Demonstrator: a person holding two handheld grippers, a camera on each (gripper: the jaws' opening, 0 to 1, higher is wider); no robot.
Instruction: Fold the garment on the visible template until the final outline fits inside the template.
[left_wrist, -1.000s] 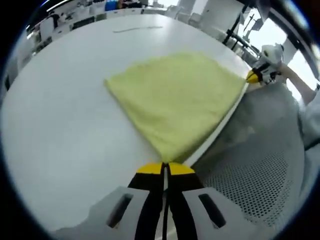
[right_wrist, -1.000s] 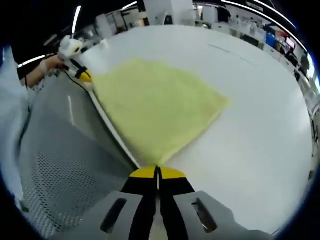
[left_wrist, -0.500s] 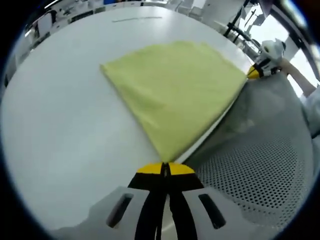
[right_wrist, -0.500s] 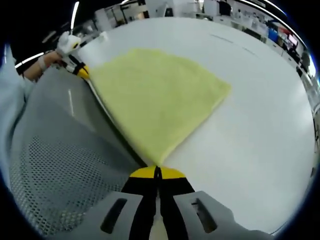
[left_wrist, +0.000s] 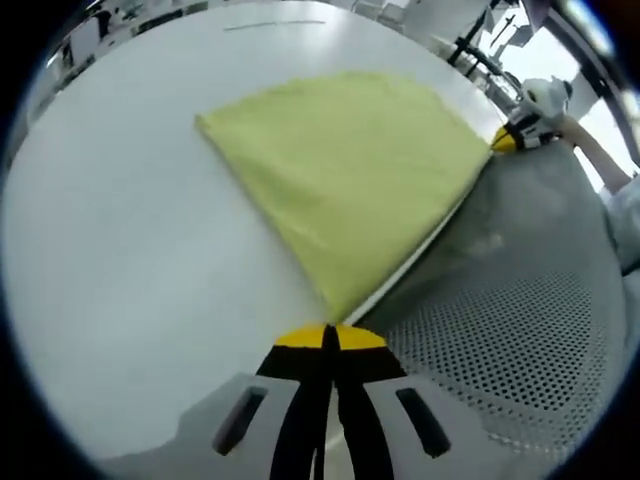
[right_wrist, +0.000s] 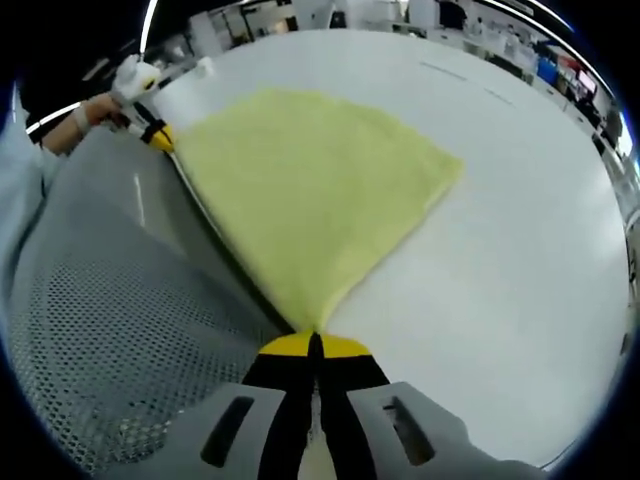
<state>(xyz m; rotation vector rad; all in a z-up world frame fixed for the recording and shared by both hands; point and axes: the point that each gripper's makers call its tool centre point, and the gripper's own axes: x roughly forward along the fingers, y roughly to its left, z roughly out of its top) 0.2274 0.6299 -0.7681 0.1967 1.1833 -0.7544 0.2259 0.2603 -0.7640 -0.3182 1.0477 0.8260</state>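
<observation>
The cloth (left_wrist: 345, 170) is seen spread flat on the white table (left_wrist: 120, 260), lying along the table's near edge. It is pale yellow-green, with a soft, slightly nubby surface, and appears folded into a rough square or rectangle; a doubled edge is visible along its left side in the left gripper view. No marked wrinkles are noted, only faint ripples near the edges.

In the left gripper view the cloth narrows toward the camera, its nearest corner pointing at the left gripper (left_wrist: 329, 338), and its near edge runs from that corner up and to the right along the table edge to the right gripper (left_wrist: 508, 140). In the right gripper view the cloth (right_wrist: 310, 190) is likewise seen corner-first, pointing at the right gripper (right_wrist: 315, 345), with the shared edge running up-left to the left gripper (right_wrist: 158, 136). The long axis cannot be told from the fisheye views.

Both tools are clenched: the yellow-tipped jaws of each are pressed together with a corner of the cloth pinched between them at the table edge. A hand (right_wrist: 125, 95) in a white glove is seen behind the left gripper.

Beyond the table edge a grey perforated surface (left_wrist: 500, 340) is noted. No template outline can be made out on the table.
</observation>
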